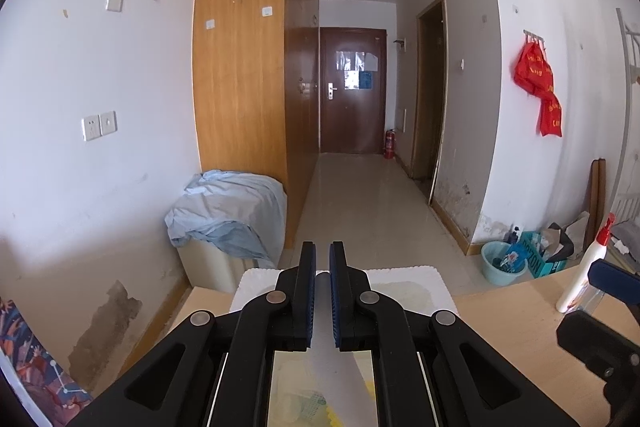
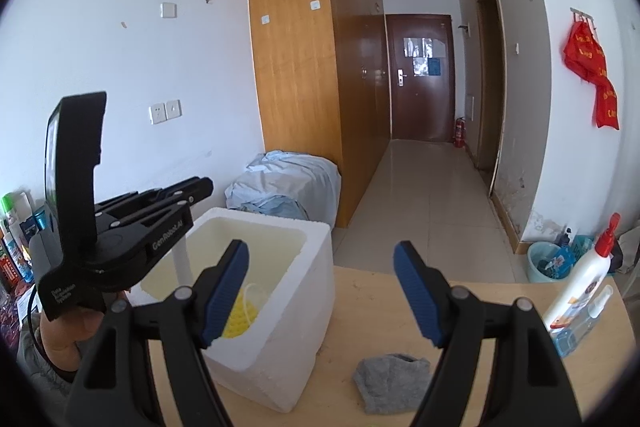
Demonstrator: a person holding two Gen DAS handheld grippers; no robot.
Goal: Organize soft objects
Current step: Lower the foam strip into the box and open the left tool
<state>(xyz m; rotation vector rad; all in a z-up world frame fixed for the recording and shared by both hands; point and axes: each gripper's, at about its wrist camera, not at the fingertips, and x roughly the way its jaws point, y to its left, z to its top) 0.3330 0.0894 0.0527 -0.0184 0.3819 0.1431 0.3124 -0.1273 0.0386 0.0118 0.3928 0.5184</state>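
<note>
Grey cloth (image 2: pixel 390 385) just below open R gripper (image 2: pixel 320 291)

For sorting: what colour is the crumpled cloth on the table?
Grey cloth, clearest in the right wrist view.

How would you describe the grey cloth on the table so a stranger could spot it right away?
Start at the wooden table and find the white foam box on its left part. Just right of the box, on the bare wood near the front edge, lies the grey cloth, under the open right gripper. It is the only crumpled, soft thing there; the spray bottles stand upright at far right.
</note>
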